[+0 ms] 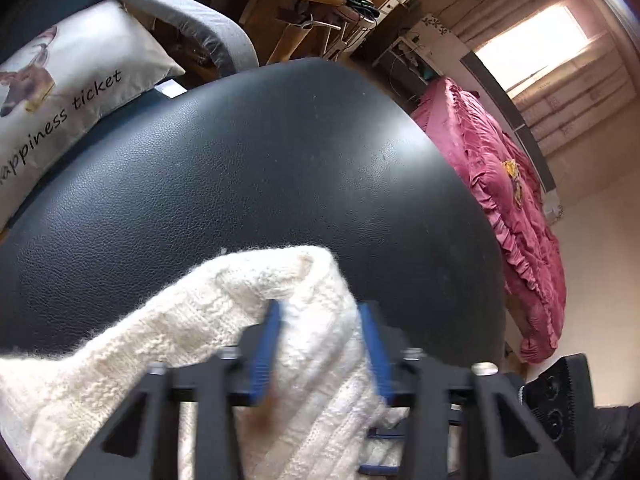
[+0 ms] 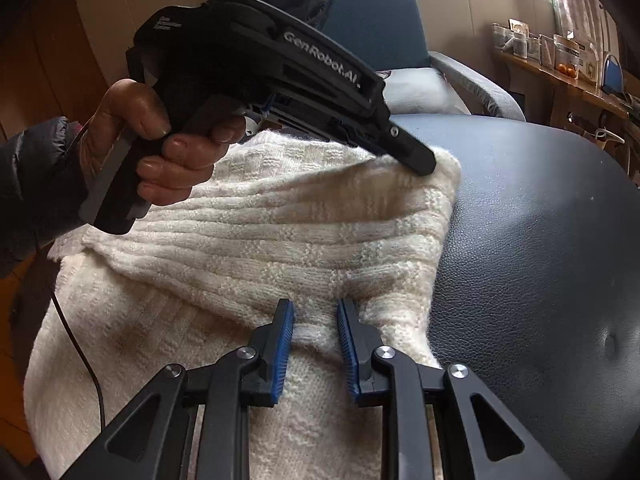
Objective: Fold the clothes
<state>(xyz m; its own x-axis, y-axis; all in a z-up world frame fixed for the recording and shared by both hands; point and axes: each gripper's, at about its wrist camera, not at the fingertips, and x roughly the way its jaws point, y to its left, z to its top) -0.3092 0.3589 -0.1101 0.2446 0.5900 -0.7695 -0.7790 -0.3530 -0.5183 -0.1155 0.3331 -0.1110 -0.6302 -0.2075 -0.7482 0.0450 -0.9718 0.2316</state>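
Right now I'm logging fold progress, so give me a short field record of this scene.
garment: cream knit sweater, partly folded over itself
surface: black leather seat
left gripper: jaws pinching a raised corner of the sweater
right gripper: jaws gripping a fold at the near edge
nearby: printed pillow, pink bedspread

Black gripper (image 2: 314,350), blue pads (image 2: 280,356)
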